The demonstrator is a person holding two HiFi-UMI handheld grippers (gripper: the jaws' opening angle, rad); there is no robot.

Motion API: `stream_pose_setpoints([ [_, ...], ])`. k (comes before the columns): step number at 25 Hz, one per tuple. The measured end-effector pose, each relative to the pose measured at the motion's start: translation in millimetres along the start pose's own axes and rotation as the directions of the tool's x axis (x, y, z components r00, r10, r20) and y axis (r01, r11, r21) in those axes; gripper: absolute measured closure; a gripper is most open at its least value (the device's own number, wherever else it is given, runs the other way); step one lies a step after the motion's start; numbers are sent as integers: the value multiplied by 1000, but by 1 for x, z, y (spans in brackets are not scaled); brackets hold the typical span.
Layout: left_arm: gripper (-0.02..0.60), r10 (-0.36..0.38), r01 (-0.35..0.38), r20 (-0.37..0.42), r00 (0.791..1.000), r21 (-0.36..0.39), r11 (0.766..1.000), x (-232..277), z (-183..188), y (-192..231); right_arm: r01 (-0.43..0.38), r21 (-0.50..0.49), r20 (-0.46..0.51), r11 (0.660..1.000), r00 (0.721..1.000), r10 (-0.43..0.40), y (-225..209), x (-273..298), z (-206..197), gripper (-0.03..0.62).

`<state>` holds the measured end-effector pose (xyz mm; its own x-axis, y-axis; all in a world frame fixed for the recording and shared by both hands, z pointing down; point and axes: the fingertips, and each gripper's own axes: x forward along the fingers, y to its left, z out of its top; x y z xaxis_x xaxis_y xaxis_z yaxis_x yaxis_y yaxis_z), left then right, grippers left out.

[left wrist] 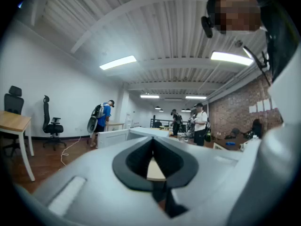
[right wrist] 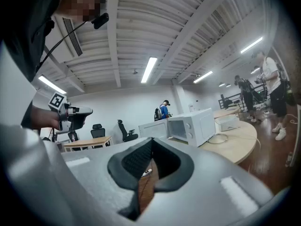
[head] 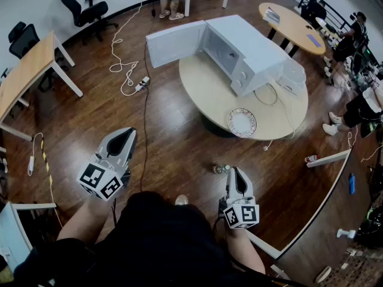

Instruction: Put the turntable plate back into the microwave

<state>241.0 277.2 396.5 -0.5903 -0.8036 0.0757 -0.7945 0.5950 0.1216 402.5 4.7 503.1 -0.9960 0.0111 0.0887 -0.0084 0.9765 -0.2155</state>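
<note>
The round, patterned turntable plate point(head: 242, 122) is lying flat on the beige oval table point(head: 206, 94), near the open white microwave point(head: 251, 52). The left gripper point(head: 127, 135) and right gripper point(head: 235, 173) are hovering well away, jaws together and empty. The plate is probably glass: rigid, slippery, breakable, so gripping its rim looks wisest.

Grey left tongs point(head: 131, 131), grey right tongs point(head: 235, 170), black-and-white marker cubes point(head: 100, 180), black top point(head: 157, 239)

The microwave point(head: 239, 52) is white. The plate point(head: 242, 122) is white with a reddish flowery ring round its edge. The round desk point(head: 209, 94) is pale cream. The floor point(head: 167, 148) is dark brown wood planks. The left tongs point(head: 127, 135) and right tongs point(head: 236, 173) are grey, with black-and-white squares on their cubes.
</note>
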Motion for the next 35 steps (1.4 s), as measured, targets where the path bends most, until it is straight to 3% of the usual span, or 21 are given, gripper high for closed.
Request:
stream_pose_setpoints([
  [3, 578, -49, 49, -10, 999, 21, 999, 18, 0, -13, -33, 34, -24, 999, 999, 34, -5, 5, -7, 592],
  [7, 578, -52, 53, -32, 998, 31, 998, 29, -2, -16, -13, 49, -15, 999, 1000, 13, -15, 8, -3, 592],
  [12, 578, -64, 66, -49, 997, 46, 997, 44, -19, -22, -9, 5, -8, 1000, 1000, 9, -18, 19, 6, 592],
  [16, 578, -126, 129, -82, 989, 35, 991, 71, -26, -14, 25, -6, -6, 1000, 1000, -25, -25, 28, 7, 592],
  [21, 578, -168, 171, -56, 984, 66, 983, 104, -14, 18, 73, -21, -14, 997, 997, -73, -25, 60, 13, 592],
  [35, 578, -218, 220, -45, 975, 45, 975, 169, -3, 137, 178, -48, -15, 983, 984, -179, 2, 166, 33, 592],
])
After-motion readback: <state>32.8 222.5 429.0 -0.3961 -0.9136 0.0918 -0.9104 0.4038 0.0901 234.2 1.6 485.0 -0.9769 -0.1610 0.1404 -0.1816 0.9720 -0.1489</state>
